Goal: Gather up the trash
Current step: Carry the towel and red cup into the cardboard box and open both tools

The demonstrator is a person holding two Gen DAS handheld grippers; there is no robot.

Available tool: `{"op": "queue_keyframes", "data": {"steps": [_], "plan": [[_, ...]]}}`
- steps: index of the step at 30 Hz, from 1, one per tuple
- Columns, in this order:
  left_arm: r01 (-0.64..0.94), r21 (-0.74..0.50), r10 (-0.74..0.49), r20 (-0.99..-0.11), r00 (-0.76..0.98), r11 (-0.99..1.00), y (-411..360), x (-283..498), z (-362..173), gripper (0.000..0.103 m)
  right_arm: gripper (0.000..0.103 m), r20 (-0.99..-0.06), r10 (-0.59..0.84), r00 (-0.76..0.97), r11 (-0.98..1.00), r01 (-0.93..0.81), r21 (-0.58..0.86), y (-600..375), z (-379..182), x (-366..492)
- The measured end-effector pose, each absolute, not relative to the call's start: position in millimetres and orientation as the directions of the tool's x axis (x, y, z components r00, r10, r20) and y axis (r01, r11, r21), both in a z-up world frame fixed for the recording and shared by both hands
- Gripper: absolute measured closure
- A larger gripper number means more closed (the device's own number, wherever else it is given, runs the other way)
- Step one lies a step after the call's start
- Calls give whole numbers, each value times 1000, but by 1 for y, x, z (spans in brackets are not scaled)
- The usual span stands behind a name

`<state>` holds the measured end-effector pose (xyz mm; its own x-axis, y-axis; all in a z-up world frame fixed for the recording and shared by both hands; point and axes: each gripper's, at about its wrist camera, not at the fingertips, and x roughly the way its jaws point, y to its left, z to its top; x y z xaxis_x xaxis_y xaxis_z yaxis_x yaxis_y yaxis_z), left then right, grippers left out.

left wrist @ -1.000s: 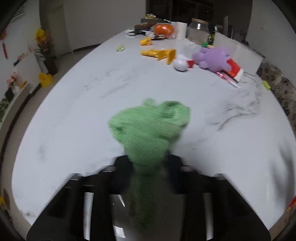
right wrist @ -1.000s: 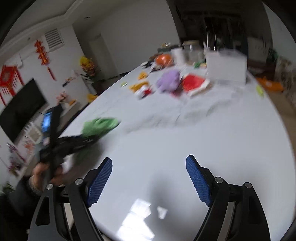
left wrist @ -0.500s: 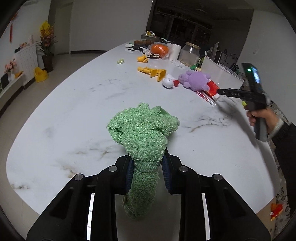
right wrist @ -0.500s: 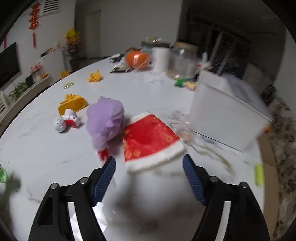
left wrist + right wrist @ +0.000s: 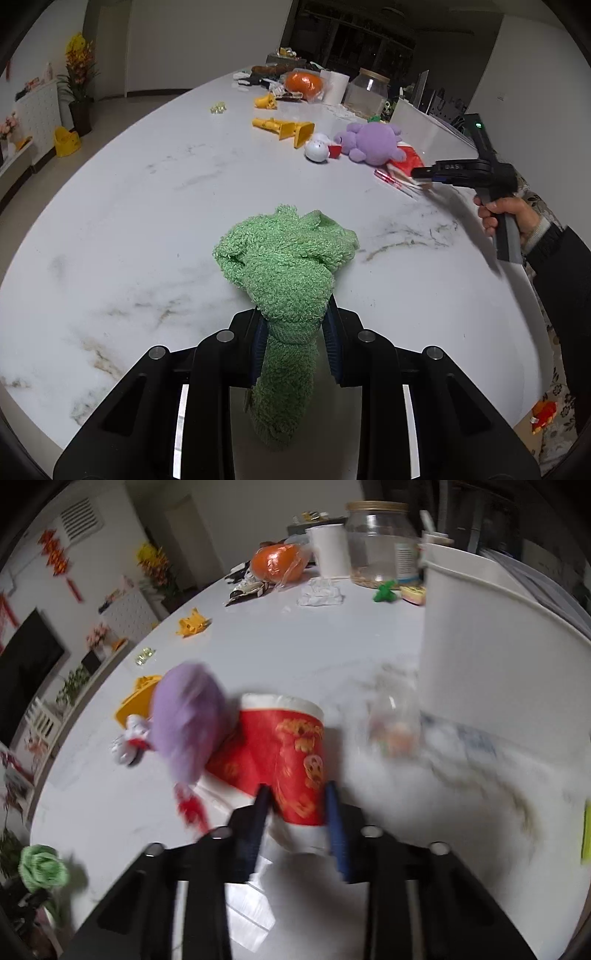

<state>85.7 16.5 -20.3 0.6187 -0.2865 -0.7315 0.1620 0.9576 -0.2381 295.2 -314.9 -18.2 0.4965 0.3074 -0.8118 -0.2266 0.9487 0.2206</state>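
Two grippers are in use over a white marble table [image 5: 155,206].

Left wrist view: the left gripper [image 5: 294,328] is clamped on a green terry cloth [image 5: 288,258]. The cloth bunches above the blue finger pads [image 5: 332,350] and its tail hangs down between the arms. Beyond it, well apart, lie a yellow toy horn [image 5: 286,128], a white ball toy [image 5: 317,150] and a purple plush toy [image 5: 373,143]. A red paper cup [image 5: 408,162] lies on its side just behind the plush. The right gripper [image 5: 421,174] is held level at the cup, gripped by the right hand [image 5: 508,216]. At the far end of the table stand an orange ball [image 5: 303,83], a paper roll [image 5: 336,88] and a glass jar [image 5: 366,96].

Right wrist view (motion-blurred): the red paper cup [image 5: 291,753] lies on its side, base end between the blue fingers. The fingers [image 5: 334,830] are narrowed around the cup and appear to touch both sides, though blur prevents confirming a firm grip. The purple plush toy [image 5: 188,720] rests against the cup's left side. A white bin [image 5: 491,642] stands to the right. The green terry cloth [image 5: 42,867] is visible at the lower left edge.
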Motion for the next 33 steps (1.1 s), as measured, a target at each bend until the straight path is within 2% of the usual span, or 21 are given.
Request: {"op": "queue_keyframes", "data": {"steps": [3, 7, 10, 16, 21, 26, 28, 29, 30, 31, 32, 33], "plan": [[169, -262, -310, -733, 606, 950, 14, 82, -23, 77, 86, -798, 303, 521, 953, -162, 256, -321, -15, 265], [194, -222, -295, -717, 632, 956, 9, 66, -17, 77, 88, -766, 317, 559, 947, -136, 292, -323, 1, 218], [214, -236, -318, -700, 639, 948, 13, 52, -6, 77, 88, -739, 319, 594, 946, -153, 285, -319, 20, 172], [290, -238, -374, -648, 663, 927, 23, 2, 20, 77, 87, -666, 438, 604, 898, -258, 357, -304, 60, 57], [359, -216, -409, -647, 644, 908, 33, -56, 25, 77, 86, -696, 495, 520, 864, -376, 334, -267, 54, -53], [434, -142, -394, -720, 571, 889, 46, -117, 5, 77, 84, -766, 517, 382, 837, -413, 358, -239, 14, -134], [445, -126, -378, -750, 542, 887, 49, -129, -9, 76, 79, -801, 497, 334, 843, -403, 356, -232, -11, -146], [445, -125, -371, -768, 522, 887, 50, -132, -17, 71, 75, -818, 480, 317, 850, -398, 345, -228, -23, -148], [450, -131, -365, -794, 486, 883, 50, -134, -30, 66, 64, -840, 454, 298, 861, -388, 328, -222, -43, -150], [452, -131, -359, -808, 466, 882, 50, -135, -40, 50, 51, -852, 442, 280, 865, -386, 322, -218, -54, -149], [451, -118, -343, -821, 457, 885, 50, -135, -51, 26, 45, -863, 434, 258, 865, -387, 319, -212, -70, -148], [448, -87, -312, -833, 457, 890, 50, -135, -64, 21, 43, -870, 424, 252, 869, -384, 312, -209, -83, -147]]}}
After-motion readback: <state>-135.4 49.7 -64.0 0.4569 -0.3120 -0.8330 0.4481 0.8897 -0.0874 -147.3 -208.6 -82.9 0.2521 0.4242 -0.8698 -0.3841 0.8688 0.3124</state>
